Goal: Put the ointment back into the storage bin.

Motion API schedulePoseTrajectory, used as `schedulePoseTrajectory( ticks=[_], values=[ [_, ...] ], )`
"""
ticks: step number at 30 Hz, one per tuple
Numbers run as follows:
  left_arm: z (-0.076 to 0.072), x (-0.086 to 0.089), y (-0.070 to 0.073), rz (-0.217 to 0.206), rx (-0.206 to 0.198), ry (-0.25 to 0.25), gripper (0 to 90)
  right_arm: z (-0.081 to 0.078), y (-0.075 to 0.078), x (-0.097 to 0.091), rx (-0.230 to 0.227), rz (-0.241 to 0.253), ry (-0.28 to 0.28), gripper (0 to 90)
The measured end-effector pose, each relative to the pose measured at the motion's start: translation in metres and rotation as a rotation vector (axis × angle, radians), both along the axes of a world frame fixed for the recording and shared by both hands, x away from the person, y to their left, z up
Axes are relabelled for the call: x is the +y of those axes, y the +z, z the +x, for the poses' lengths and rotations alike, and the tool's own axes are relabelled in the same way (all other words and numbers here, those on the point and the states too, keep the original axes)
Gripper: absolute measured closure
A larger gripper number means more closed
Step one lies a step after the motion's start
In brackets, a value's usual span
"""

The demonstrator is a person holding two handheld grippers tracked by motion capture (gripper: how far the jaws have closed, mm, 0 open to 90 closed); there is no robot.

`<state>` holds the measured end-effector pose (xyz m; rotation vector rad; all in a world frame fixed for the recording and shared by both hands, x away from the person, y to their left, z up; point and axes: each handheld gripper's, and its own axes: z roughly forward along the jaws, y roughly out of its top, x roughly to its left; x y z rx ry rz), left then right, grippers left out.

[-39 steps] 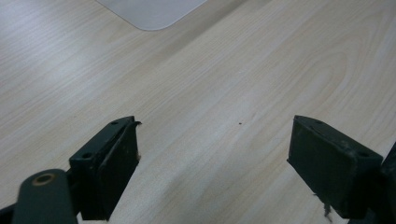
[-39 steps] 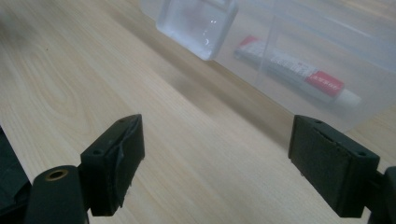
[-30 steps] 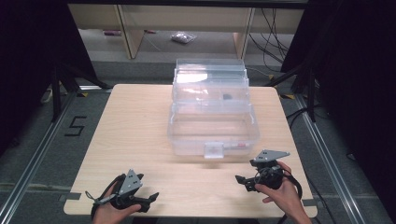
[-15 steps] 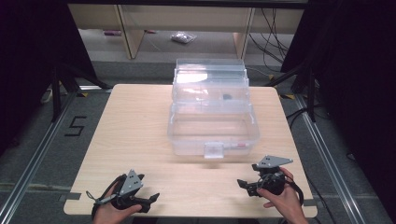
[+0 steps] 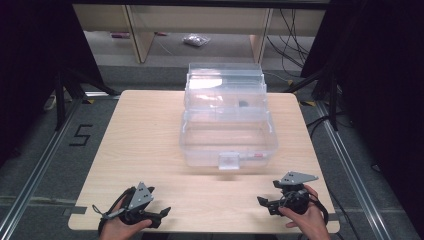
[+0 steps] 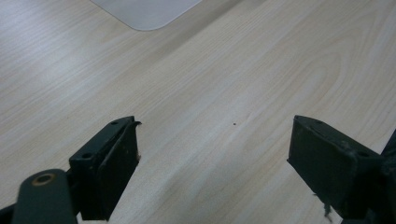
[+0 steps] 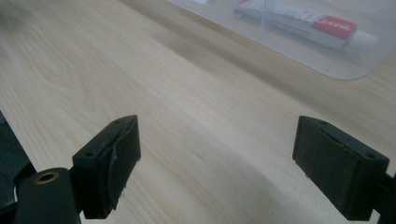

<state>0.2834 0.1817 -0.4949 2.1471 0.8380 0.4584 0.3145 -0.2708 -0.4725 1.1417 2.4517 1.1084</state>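
Right gripper [image 5: 266, 202] has pulled back toward the desk's [image 5: 150, 135] near right corner, jaws wide, empty. Left gripper [image 5: 159, 216] unmoved at the near left corner, also wide open. Clear box [image 5: 227, 122] sits mid-desk, untouched; probably pre-start. Tube [image 7: 303, 23] lies inside; label unreadable.

Up high at the near edge, looking forward and down over the whole desk [image 5: 150, 130] and the floor beyond. Down low now on the left hand-held gripper [image 6: 215, 163], skimming bare wood, a box [image 6: 144, 9] corner at the top. Same low angle from the right hand-held gripper [image 7: 217, 163], close on the box's [image 7: 299, 42] near wall. Shared by all three: desk and box.
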Motion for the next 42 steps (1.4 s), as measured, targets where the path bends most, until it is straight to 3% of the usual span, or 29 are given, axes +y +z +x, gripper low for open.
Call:
schedulePoseTrajectory(
  ticks=[5,6,7,10,12,19,20,22,23,26,29,32,36,37,38,42],
  values=[
    [0.0,0.0,0.0,0.003,0.0,-0.004,15.6,-0.003,-0.001,-0.003,0.016,0.004,0.0,16.0],
    [0.0,0.0,0.0,0.006,0.002,-0.002,15.6,-0.007,-0.001,-0.002,0.039,0.012,-0.036,16.0],
    [0.0,0.0,0.0,0.0,0.002,-0.003,15.6,-0.006,-0.002,-0.003,0.022,0.004,-0.02,16.0],
    [0.0,-0.001,0.0,0.001,0.005,-0.001,15.6,-0.011,-0.004,-0.005,0.037,0.006,-0.017,16.0],
    [0.0,0.0,0.0,0.006,-0.001,-0.007,15.6,-0.01,-0.004,-0.006,0.023,0.001,-0.013,16.0],
    [0.0,-0.001,-0.001,0.001,0.006,-0.001,15.5,-0.018,-0.008,-0.006,0.053,0.002,-0.011,16.1],
    [0.0,0.0,0.0,0.008,-0.001,-0.009,15.5,-0.016,-0.01,-0.008,0.026,-0.015,0.01,16.1],
    [0.0,0.0,0.0,0.007,-0.001,-0.005,15.5,-0.02,-0.01,-0.006,0.053,-0.003,-0.009,16.1],
    [0.0,0.0,0.0,0.006,0.0,-0.004,15.5,-0.021,-0.011,-0.007,0.034,-0.013,-0.005,16.1],
    [0.0,-0.001,0.0,0.001,0.004,0.0,15.5,-0.022,-0.011,-0.008,0.037,-0.022,0.006,16.1],
    [0.0,0.001,0.001,0.026,0.006,-0.006,15.5,-0.025,-0.013,-0.006,0.064,-0.014,-0.009,16.1],
    [0.0,0.001,0.001,0.024,0.006,-0.004,15.5,-0.025,-0.015,-0.008,0.041,-0.031,0.022,16.1],
    [0.0,0.001,0.001,0.034,0.002,-0.013,15.5,-0.027,-0.015,-0.007,0.041,-0.029,0.003,16.1],
    [0.0,0.0,-0.001,0.007,0.0,-0.007,15.4,-0.027,-0.014,-0.008,0.047,-0.035,0.006,16.1],
    [0.0,0.0,-0.001,0.005,0.001,-0.007,15.4,-0.027,-0.014,-0.008,0.049,-0.036,0.008,16.0],
    [0.0,0.001,0.0,0.022,0.006,-0.01,15.4,-0.024,-0.015,-0.009,0.036,-0.029,0.035,16.1]
  ],
)
